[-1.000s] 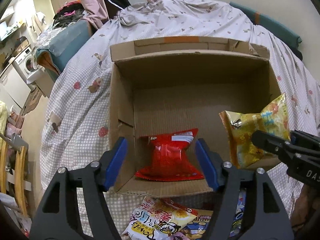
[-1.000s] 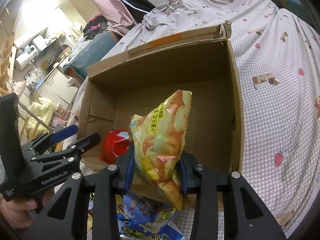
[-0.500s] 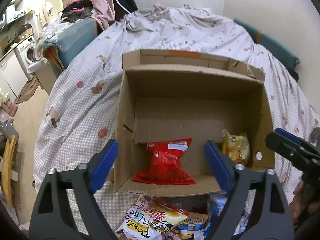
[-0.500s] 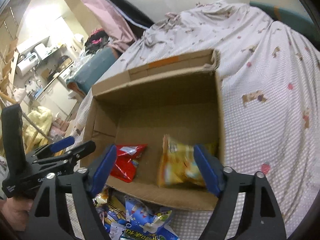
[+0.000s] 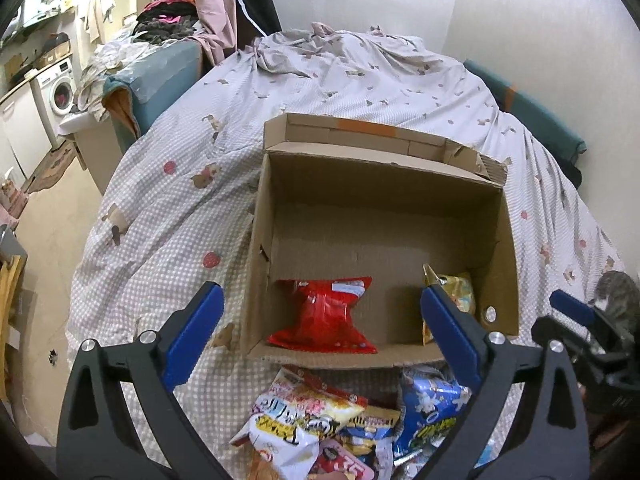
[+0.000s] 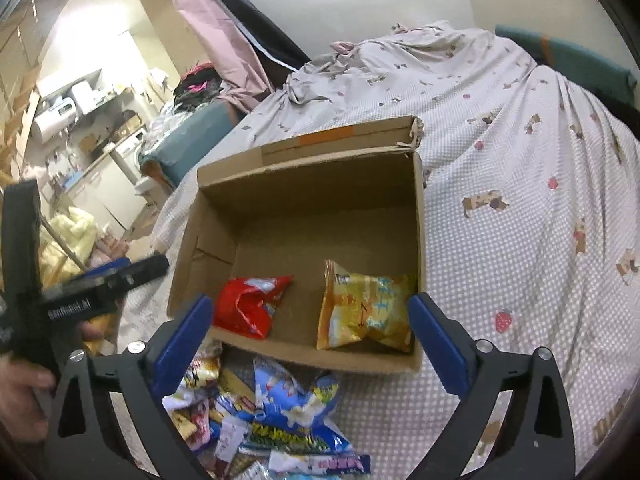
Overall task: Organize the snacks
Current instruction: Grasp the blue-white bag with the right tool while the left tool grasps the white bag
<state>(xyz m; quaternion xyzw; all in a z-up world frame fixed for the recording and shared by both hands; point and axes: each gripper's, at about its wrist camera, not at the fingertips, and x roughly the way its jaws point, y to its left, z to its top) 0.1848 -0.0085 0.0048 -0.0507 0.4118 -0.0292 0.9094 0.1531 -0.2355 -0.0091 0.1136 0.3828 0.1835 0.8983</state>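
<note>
An open cardboard box [image 5: 384, 196] [image 6: 304, 184] lies on the bed. Inside it a red snack bag [image 5: 326, 316] [image 6: 248, 304] lies at the near left and a yellow chip bag [image 6: 362, 310] [image 5: 452, 292] at the near right. A pile of loose snack bags [image 5: 328, 424] [image 6: 260, 412] lies on the bedspread in front of the box. My left gripper [image 5: 320, 340] is open and empty, above the box's near edge. My right gripper [image 6: 308, 344] is open and empty, above the box's near wall and the pile.
The box rests on a dotted bedspread [image 5: 168, 216] [image 6: 520, 220]. A teal cushion [image 5: 160, 76] and a washing machine [image 5: 60, 88] are at the left. A cat [image 5: 618, 304] is at the right edge. The wall is behind the bed.
My right gripper opened and let go of the yellow chip bag, which now lies in the box. Both grippers have pulled back from the box.
</note>
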